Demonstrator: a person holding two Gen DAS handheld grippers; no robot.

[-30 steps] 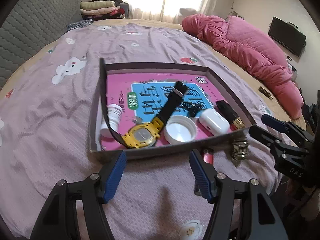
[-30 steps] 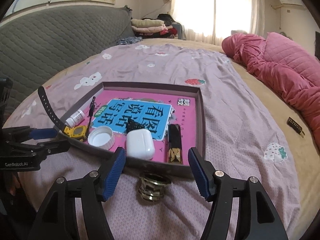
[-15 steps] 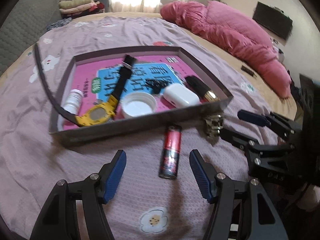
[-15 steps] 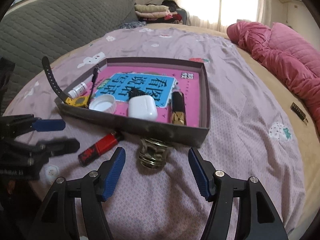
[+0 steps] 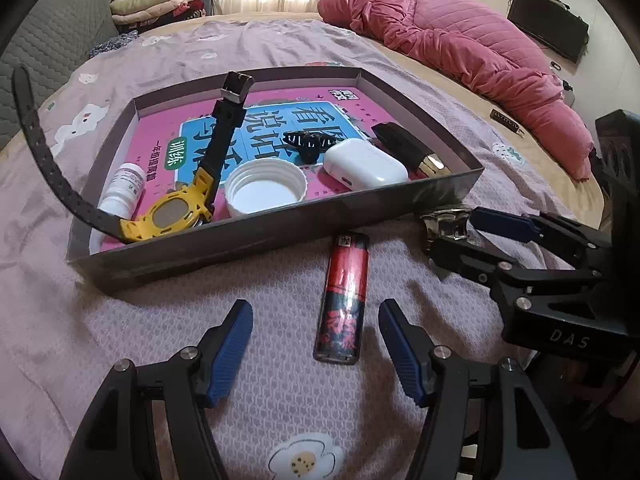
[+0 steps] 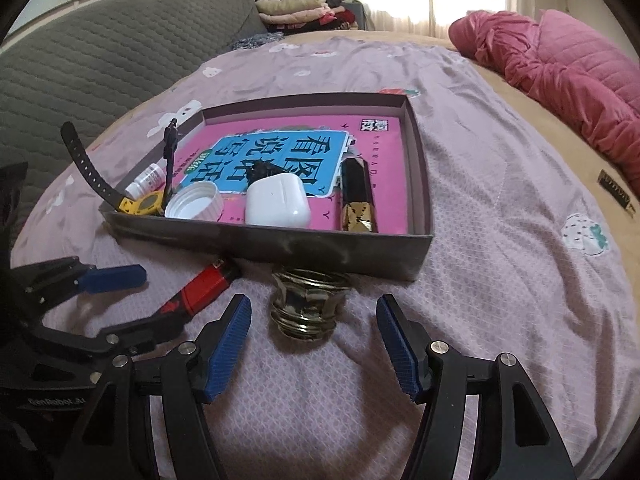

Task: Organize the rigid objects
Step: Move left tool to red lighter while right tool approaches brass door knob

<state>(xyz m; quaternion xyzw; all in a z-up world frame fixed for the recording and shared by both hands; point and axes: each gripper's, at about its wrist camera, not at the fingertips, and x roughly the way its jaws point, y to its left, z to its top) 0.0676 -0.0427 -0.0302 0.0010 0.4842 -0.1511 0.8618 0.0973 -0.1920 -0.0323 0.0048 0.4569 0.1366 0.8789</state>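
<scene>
Now the right gripper [image 5: 452, 236] partly hides the metal fitting [image 6: 308, 304] beside the box [image 5: 280, 236]; left gripper [image 5: 316, 344] gapes around the red lighter [image 5: 344, 300], touching nothing.

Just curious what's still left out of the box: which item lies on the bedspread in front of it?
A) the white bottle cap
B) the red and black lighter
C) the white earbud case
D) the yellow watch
B: the red and black lighter lies on the bedspread outside the box.
</scene>
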